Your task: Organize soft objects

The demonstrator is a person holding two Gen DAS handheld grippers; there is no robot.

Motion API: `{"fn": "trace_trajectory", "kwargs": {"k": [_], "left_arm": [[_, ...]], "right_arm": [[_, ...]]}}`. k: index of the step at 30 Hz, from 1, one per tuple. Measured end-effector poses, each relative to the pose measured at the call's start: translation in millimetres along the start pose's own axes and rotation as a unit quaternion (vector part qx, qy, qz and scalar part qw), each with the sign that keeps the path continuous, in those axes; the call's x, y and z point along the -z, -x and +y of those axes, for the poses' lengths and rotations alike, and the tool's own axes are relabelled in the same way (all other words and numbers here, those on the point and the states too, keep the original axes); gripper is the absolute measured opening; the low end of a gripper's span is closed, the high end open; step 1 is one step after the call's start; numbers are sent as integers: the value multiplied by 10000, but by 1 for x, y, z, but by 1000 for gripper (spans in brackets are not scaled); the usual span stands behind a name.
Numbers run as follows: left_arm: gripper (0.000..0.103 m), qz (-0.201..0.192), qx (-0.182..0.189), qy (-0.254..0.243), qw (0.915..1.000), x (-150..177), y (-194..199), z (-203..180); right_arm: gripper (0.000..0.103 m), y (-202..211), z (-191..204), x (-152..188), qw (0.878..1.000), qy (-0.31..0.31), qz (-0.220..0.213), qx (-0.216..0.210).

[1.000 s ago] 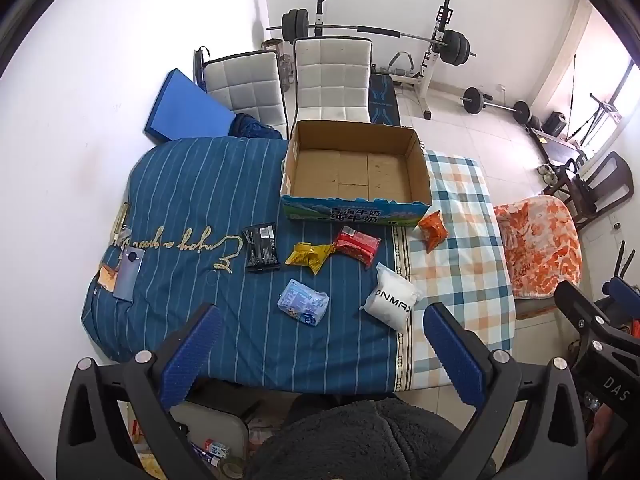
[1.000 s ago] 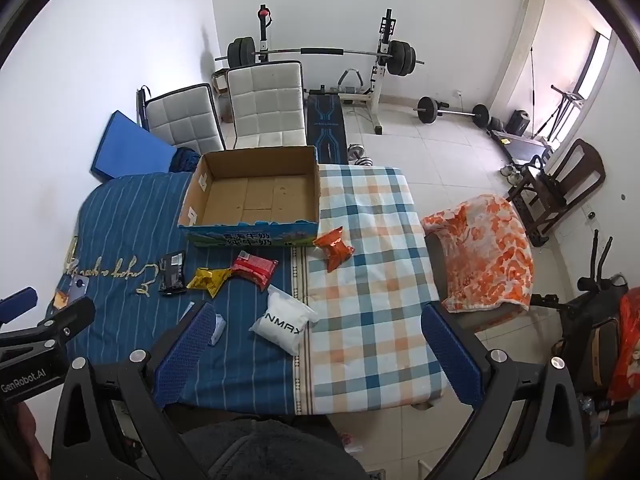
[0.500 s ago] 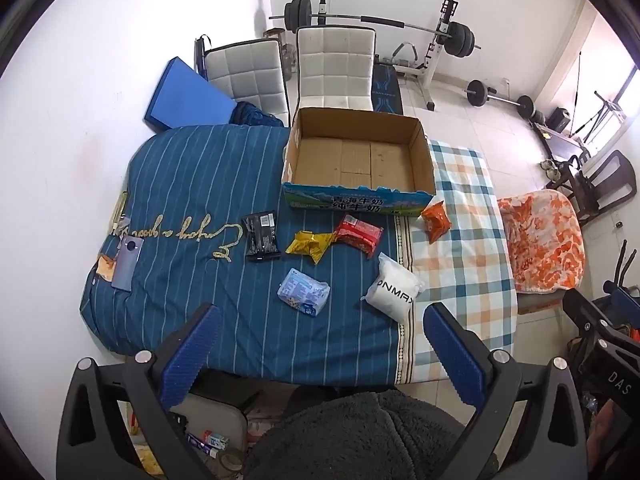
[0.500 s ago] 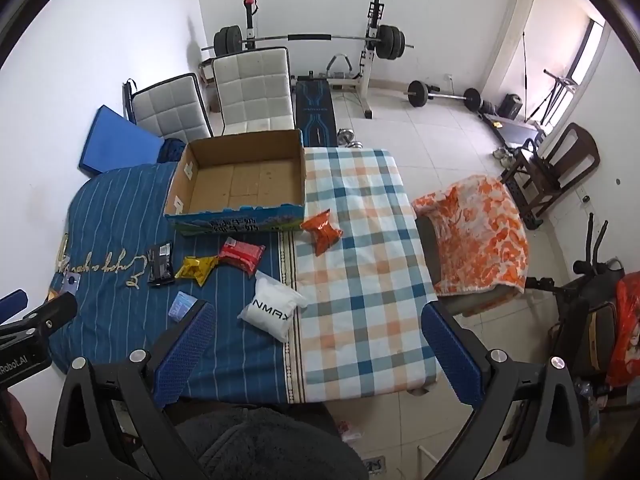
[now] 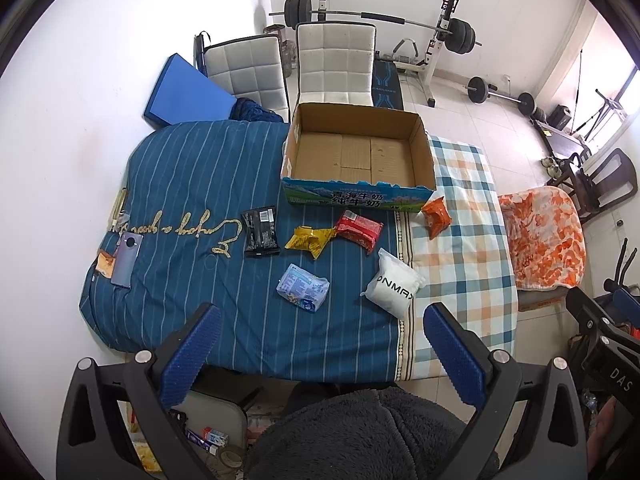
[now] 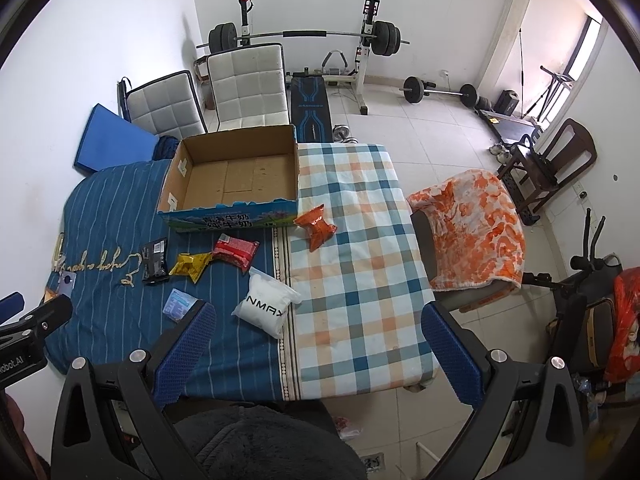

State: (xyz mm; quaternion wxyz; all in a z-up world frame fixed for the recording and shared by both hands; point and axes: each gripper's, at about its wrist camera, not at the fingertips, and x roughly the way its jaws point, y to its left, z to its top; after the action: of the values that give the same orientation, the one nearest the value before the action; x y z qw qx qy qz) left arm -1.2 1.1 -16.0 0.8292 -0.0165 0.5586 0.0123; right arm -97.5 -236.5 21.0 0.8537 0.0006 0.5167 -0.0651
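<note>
Navy striped cover (image 5: 192, 184) on one side of the desk, checked blue-orange-white cloth (image 5: 460, 248) on the other. Brown cardboard box (image 5: 356, 156), blue printed front. Packets: black (image 5: 261, 231), yellow (image 5: 310, 240), red (image 5: 359, 229), orange (image 5: 436, 216), white (image 5: 394, 284), pale blue, perhaps patterned (image 5: 304, 288).

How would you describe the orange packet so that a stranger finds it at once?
Find the open cardboard box on the table. Just beyond its front right corner lies a crinkled orange snack packet. It alone rests on the checked cloth; the other packets lie on the blue striped cloth.
</note>
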Motion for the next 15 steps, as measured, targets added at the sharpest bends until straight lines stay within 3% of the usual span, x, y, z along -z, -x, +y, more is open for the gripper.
{"fn": "trace_trajectory", "kwargs": {"k": [15], "left_arm": [[103, -2, 11, -11, 10000, 1, -1, -1]], "right_arm": [[103, 1, -5, 0, 10000, 0, -42, 27]]}}
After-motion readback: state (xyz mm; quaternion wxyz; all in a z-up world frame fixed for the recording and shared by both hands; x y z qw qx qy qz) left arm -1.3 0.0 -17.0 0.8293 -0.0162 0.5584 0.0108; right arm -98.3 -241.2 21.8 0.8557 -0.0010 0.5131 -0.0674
